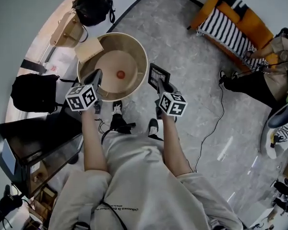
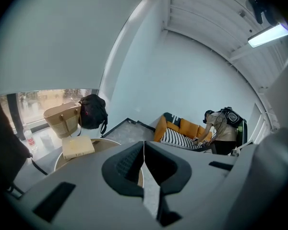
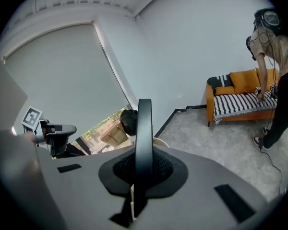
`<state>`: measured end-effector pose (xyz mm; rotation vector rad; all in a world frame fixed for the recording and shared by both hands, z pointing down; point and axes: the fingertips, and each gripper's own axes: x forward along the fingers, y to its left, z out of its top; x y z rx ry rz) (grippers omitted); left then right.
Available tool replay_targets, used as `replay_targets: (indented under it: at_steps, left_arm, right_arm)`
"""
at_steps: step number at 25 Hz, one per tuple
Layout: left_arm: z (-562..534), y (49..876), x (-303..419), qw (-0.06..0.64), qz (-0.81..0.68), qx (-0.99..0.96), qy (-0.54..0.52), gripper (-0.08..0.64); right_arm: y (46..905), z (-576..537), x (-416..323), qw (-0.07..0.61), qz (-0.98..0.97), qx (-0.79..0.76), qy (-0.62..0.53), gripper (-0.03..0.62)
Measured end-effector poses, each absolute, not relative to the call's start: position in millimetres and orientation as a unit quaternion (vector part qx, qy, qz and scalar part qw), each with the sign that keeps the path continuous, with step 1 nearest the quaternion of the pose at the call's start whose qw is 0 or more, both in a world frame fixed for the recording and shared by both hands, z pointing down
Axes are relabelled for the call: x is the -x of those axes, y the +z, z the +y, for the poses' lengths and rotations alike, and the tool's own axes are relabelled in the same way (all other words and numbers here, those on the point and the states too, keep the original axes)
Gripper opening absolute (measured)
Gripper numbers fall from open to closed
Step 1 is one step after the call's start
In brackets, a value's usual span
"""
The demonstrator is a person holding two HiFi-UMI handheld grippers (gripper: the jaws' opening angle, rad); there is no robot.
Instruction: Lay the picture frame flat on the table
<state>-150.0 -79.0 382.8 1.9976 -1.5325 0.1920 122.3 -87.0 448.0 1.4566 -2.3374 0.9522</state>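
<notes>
The black picture frame [image 1: 158,74] stands on edge just beyond the right rim of the round wooden table [image 1: 143,56], with my right gripper [image 1: 161,86] shut on its lower edge. In the right gripper view the frame [image 3: 144,128] rises as a thin dark bar from between the jaws of my right gripper [image 3: 143,169]. My left gripper [image 1: 96,75] hangs over the table's near-left rim, its jaws together with nothing between them. In its own view my left gripper [image 2: 144,159] shows the pads meeting along one line.
A small red object [image 1: 120,74] lies in the table's middle and a beige book [image 1: 89,49] rests on its far-left rim. A tan bag [image 1: 67,30] and black bag [image 1: 92,7] sit behind. An orange sofa [image 1: 233,25] and a person [image 1: 278,47] are far right.
</notes>
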Motion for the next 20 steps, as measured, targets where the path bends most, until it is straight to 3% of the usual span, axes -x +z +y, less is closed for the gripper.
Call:
replay_targets:
  at_steps: [6,13,20]
  left_arm:
    - [-122,394,210,0.323,-0.573,-0.751,0.062,0.023]
    - [-145,408,282,0.336,-0.559,-0.756,0.051,0.023]
    - [-143,460,329,0.356,-0.539,-0.754,0.121,0.023]
  right_arm:
    - [454,-104,-86,0.175,-0.794,-0.495,0.306,0.041]
    - [447,-138,-51,0.159,-0.787,-0.505,0.315,0.041]
    - [492,-136,-38,0.18,-0.75,-0.532,0.348,0.041]
